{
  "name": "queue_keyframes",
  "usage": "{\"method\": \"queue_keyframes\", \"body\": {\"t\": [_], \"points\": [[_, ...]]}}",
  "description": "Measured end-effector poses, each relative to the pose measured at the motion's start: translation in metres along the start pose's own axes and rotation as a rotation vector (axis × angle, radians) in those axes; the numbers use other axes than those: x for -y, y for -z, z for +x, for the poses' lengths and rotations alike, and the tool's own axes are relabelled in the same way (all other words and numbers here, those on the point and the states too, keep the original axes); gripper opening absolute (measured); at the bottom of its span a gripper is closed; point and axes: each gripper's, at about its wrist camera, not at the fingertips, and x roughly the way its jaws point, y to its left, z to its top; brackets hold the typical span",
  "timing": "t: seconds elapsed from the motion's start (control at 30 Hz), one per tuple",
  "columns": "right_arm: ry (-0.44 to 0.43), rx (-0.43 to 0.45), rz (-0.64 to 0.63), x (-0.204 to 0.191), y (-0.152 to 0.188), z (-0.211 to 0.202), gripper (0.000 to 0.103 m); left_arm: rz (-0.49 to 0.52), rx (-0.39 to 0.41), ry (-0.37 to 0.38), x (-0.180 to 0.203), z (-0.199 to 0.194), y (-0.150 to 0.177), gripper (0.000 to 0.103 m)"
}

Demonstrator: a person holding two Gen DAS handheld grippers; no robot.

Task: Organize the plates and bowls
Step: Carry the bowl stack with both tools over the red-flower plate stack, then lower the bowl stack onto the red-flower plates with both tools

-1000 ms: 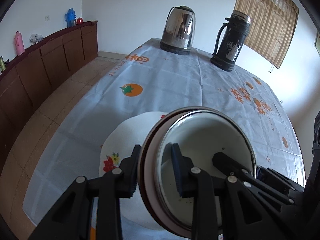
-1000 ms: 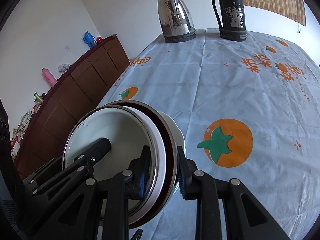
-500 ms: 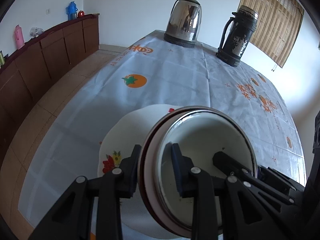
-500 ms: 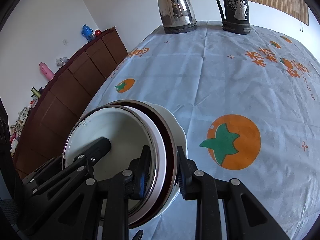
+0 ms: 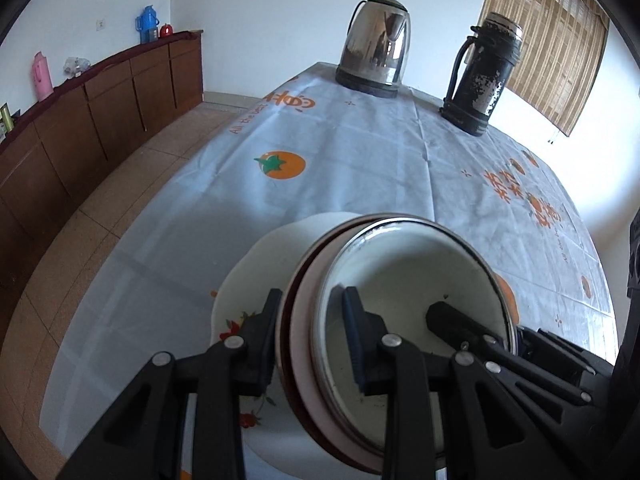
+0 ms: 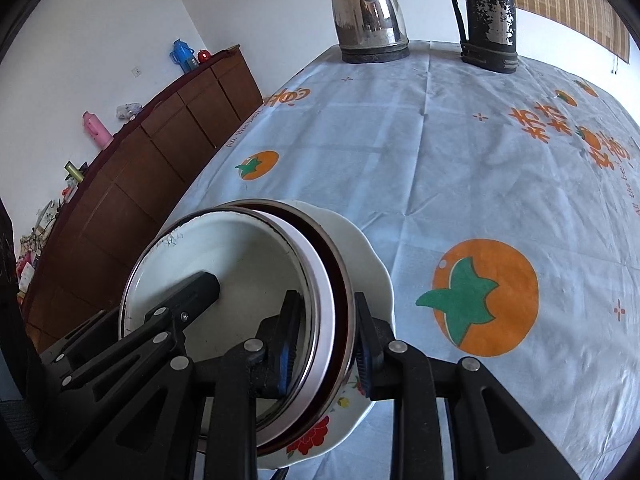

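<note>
A stack of nested bowls (image 5: 404, 280), white enamel inside with dark red rims, is held between both grippers. My left gripper (image 5: 310, 332) is shut on the stack's left rim, one finger inside and one outside. My right gripper (image 6: 326, 336) is shut on the opposite rim of the bowls (image 6: 224, 264) the same way. Each gripper's finger shows inside the bowl in the other's view. Under the stack lies a white flowered plate (image 5: 256, 276) on the table, also seen in the right wrist view (image 6: 372, 272). Whether the bowls touch the plate is hidden.
The table has a light blue cloth (image 5: 360, 168) with orange tomato prints. A steel kettle (image 5: 376, 48) and a black thermos (image 5: 484, 76) stand at the far end. A brown sideboard (image 5: 80, 120) runs along the left wall past the table's left edge.
Both grippers, still holding the bowl stack, have drifted back toward the near end of the table; kettle and thermos look farther off. More of the flowered plate is covered by the stack.
</note>
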Motion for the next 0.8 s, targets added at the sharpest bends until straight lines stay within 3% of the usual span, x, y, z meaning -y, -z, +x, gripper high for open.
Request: {"method": "queue_keyframes", "body": {"t": [0.3,0.43,0.8], "points": [[-0.003,0.001,0.0,0.0,0.0,0.0,0.028,-0.006,0.001,-0.002,-0.001,-0.001,0.0,0.032],[-0.019,-0.003,0.017,0.003,0.0,0.0,0.029,-0.046,-0.007,-0.015,-0.01,0.0,0.0,0.05],[-0.022,-0.001,0.019,0.001,0.004,-0.004,0.03,-0.012,-0.003,-0.039,-0.009,-0.003,0.001,0.053]]}}
